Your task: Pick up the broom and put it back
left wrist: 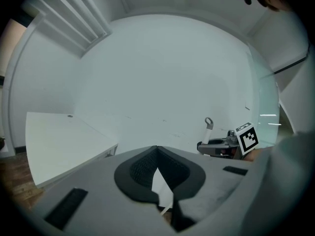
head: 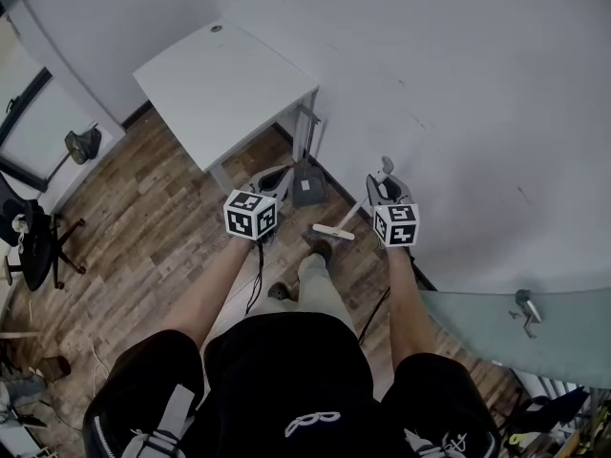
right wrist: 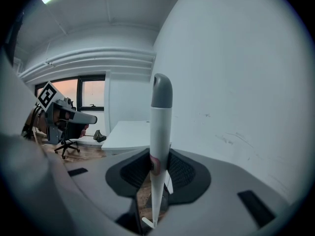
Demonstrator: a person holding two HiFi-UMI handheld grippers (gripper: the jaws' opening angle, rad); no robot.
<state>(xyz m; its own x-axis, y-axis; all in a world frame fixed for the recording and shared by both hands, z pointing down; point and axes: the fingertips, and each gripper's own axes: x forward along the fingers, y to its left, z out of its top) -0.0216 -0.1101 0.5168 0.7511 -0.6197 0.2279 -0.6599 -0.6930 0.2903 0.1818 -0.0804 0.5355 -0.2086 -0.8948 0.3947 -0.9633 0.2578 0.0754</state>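
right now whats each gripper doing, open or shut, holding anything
left gripper: shut, nothing between its jaws
right gripper: shut on the broom handle, which stands upright between its jaws

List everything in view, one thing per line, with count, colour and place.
broom: one, white handle with grey cap, upright between the right tool's jaws
table: one, white, against the wall ahead on the left
dustpan: one, grey, on the floor by the table leg
office chair: one, black, far left edge
glass panel: one, pale green with a metal handle, lower right
window: one, dark-framed, far wall
floor: brown wood planks
wall: white, ahead and right
left tool: one, grey, jaws together, empty
right tool: one, grey, closed on the broom handle
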